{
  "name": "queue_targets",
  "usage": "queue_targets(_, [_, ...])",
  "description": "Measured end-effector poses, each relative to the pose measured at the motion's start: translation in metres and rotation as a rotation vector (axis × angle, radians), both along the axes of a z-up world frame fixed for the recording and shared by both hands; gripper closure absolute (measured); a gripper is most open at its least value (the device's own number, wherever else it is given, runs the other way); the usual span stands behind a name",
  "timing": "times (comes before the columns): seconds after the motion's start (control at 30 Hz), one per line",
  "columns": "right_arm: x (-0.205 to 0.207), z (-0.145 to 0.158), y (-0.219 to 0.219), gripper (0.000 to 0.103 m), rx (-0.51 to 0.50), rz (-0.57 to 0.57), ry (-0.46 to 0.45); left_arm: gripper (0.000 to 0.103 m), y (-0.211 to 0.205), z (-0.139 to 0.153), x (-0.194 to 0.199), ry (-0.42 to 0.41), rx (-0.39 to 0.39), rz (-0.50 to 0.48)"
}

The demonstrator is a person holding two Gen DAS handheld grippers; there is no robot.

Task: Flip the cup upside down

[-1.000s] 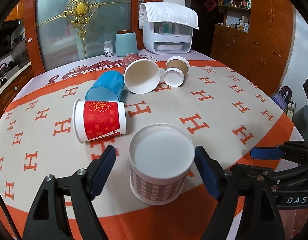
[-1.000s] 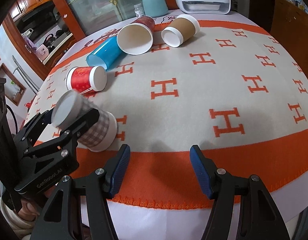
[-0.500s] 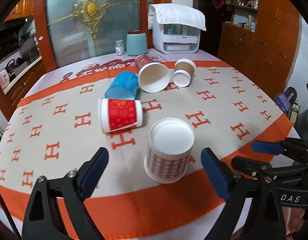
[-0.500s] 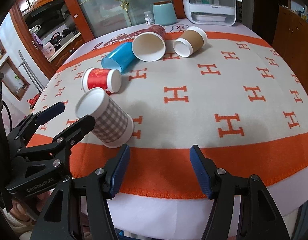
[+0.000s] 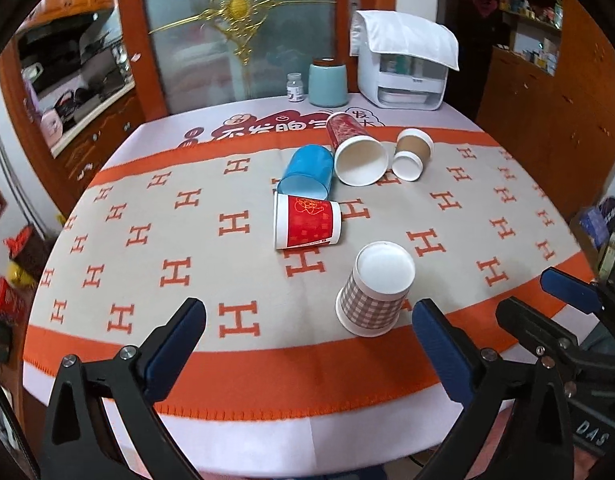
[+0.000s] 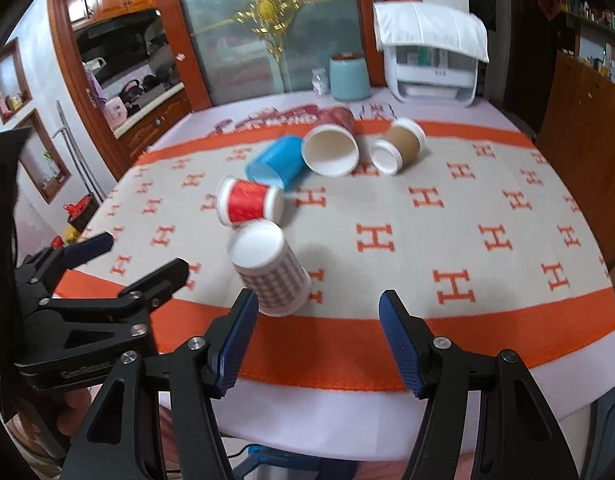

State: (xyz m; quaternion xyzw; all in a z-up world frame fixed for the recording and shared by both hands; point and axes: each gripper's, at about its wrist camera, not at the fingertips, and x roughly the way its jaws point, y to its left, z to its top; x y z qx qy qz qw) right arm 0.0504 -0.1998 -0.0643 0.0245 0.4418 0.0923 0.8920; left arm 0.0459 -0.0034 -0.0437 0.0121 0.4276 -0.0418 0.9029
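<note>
On an orange-bordered tablecloth point(image 5: 235, 364), the checked cup point(image 5: 374, 294) stands upside down near the front edge. Left gripper point(image 5: 307, 344) and right gripper point(image 6: 315, 344) hover with jaws wide, touching nothing.

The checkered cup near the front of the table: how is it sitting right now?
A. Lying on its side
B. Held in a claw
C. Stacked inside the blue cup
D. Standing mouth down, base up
D: the checkered cup stands free on the tablecloth, its closed white base on top.
</note>
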Motion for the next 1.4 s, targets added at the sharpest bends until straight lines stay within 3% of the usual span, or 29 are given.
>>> queue_targets(0.17, [-0.014,0.035,0.012,0.027,-0.031,-0.002,-0.088,0.001,0.008,0.019,-0.006,-0.016,-0.046,0.027])
queue_targets(0.4, [-0.022,0.077,0.013,0.027,0.026,-0.006,-0.107,0.001,0.011,0.043,-0.015,-0.059,-0.066,0.062])
queue_targets(0.63, [-0.037,0.105,0.019,0.026,0.011,0.004,-0.164,0.001,0.011,0.054,-0.020,-0.085,-0.063,0.093])
queue_targets(1.0, [-0.047,0.108,0.017,0.024,0.001,-0.025,-0.185,0.001,0.006,0.056,-0.027,-0.114,-0.012,0.128])
queue_targets(1.4, [-0.039,0.097,0.009,0.024,-0.001,-0.045,-0.165,0.001,0.004,0.048,-0.024,-0.085,0.001,0.135])
